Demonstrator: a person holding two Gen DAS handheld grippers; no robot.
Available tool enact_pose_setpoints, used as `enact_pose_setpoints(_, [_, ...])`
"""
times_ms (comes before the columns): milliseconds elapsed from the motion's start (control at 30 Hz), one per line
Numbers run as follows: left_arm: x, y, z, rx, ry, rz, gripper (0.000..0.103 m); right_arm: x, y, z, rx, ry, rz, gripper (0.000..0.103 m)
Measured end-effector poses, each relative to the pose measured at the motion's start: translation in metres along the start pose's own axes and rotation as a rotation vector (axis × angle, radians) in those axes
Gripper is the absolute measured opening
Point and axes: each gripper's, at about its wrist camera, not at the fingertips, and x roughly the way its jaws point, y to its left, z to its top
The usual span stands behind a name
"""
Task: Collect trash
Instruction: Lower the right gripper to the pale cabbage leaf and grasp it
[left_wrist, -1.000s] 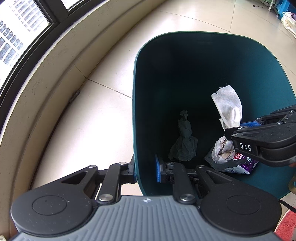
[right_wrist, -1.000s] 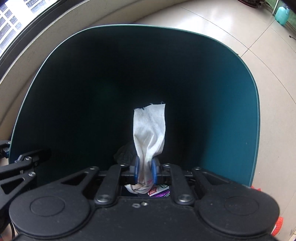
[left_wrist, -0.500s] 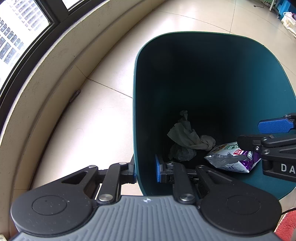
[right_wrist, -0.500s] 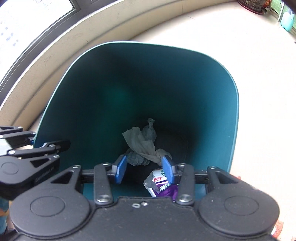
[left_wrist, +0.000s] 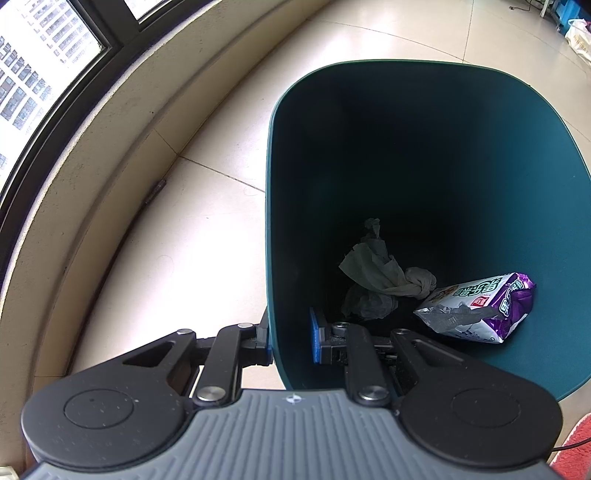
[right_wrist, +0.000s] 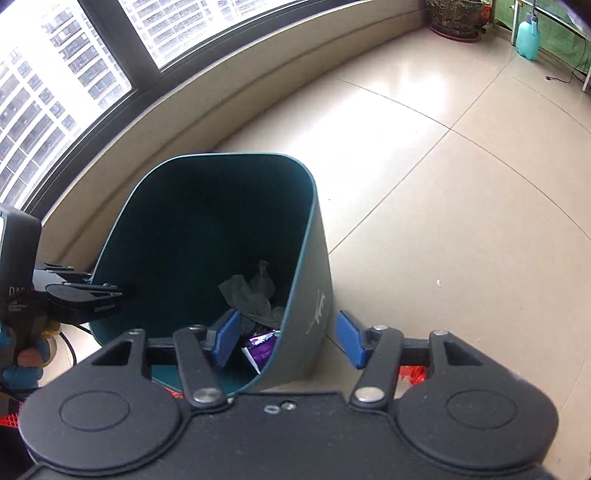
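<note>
Left wrist view: left gripper (left_wrist: 290, 334) clamped on the bin (left_wrist: 480, 155) wall, one pad outside, one inside, presumably to steady it and keep the mouth tilted toward the drop. Inside at the bottom: crumpled tissue (left_wrist: 384, 273) and a purple snack bag (left_wrist: 480, 306), the tissue lying free of any pad. Right wrist view: right gripper (right_wrist: 288, 338) has just been opening; jaws apart, nothing pressed between them, the bin's near wall showing in the gap. Likely clear for the next piece of trash.
</note>
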Motion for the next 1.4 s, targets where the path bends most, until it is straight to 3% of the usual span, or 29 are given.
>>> enact_pose_setpoints(233, [-0.001,-0.003,-0.002,0.001,-0.004,0.008,0.018,0.017,-0.068,-0.028,0.144,0.04,-0.093,0.066])
enact_pose_setpoints(367, [-0.001,-0.004,-0.001,0.001,-0.003,0.011,0.018,0.045,-0.1,-0.045,0.236,0.071,-0.116,0.072])
enact_pose_setpoints(433, [-0.001,-0.005,-0.001,0.002,-0.001,0.014,0.018,0.066,-0.113,-0.058,0.28,0.102,-0.097,0.08])
enact_pose_setpoints(567, [-0.002,-0.005,0.0,0.003,-0.003,0.014,0.018,0.103,-0.112,-0.077,0.299,0.163,-0.082,0.092])
enact_pose_setpoints(867, [-0.002,-0.006,0.0,0.009,-0.002,0.025,0.018,0.19,-0.071,-0.109,0.19,0.315,-0.169,0.091])
enact_pose_setpoints(1167, [0.003,-0.01,-0.001,0.01,0.014,0.028,0.018,0.232,-0.053,-0.126,0.03,0.378,-0.299,0.069])
enact_pose_setpoints(1400, [0.005,-0.011,0.0,0.023,0.013,0.029,0.018,0.233,-0.053,-0.132,0.006,0.367,-0.337,0.022])
